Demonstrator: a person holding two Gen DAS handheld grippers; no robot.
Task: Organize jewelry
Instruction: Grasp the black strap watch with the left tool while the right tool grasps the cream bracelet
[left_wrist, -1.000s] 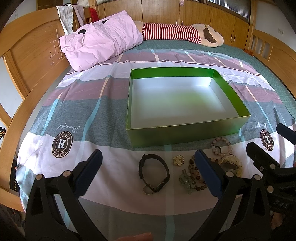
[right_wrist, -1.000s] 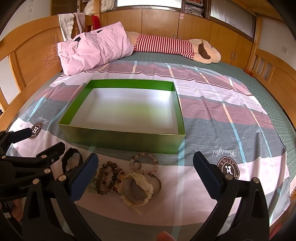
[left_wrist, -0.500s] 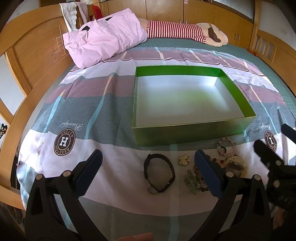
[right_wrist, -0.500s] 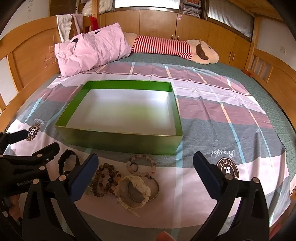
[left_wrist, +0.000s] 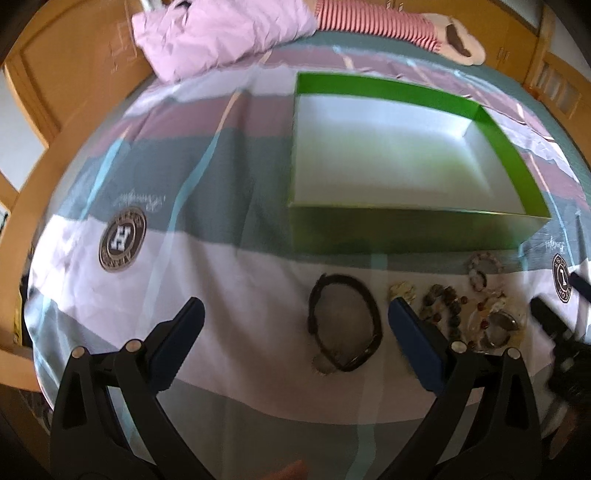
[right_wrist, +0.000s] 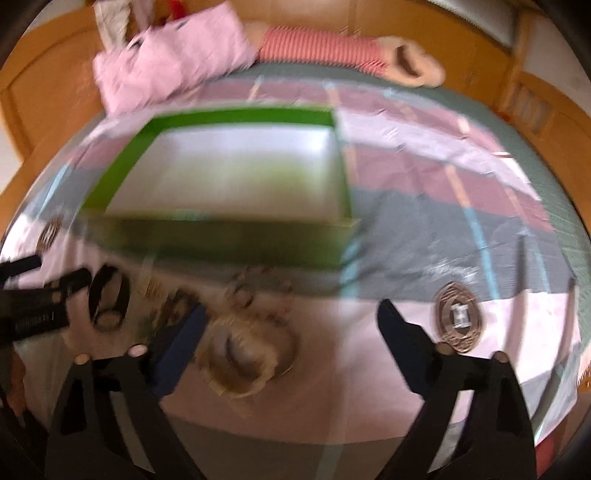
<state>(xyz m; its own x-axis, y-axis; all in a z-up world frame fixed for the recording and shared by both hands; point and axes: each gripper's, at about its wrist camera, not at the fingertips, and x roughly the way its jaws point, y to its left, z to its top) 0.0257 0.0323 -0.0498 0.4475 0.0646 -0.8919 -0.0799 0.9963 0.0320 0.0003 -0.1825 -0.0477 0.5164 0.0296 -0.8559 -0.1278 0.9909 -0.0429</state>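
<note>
An open green box (left_wrist: 406, 229) with a white inside lies on the bed; the blurred right wrist view shows the green box (right_wrist: 229, 243) too. In front of it lies a row of jewelry. A black strap watch (left_wrist: 345, 325) lies between the fingers of my left gripper (left_wrist: 295, 325), which is open above it. Right of it lie a small gold charm (left_wrist: 400, 290), a dark bead bracelet (left_wrist: 443, 306) and a pale bracelet (left_wrist: 480, 266). My right gripper (right_wrist: 291, 321) hangs over a cream watch on a metal bangle (right_wrist: 243, 354); its jaws are closing, pads not touching.
A striped bedsheet (left_wrist: 184, 206) with round logos covers the bed. A pink pillow (left_wrist: 221, 33) and a red-striped plush toy (left_wrist: 388, 22) lie at the far end. Wooden bed frame (left_wrist: 55, 92) and cupboards surround it.
Both grippers have sunk toward the jewelry and tilted further down. The black watch now sits between the left fingers, and the right gripper's jaws have narrowed a little.
</note>
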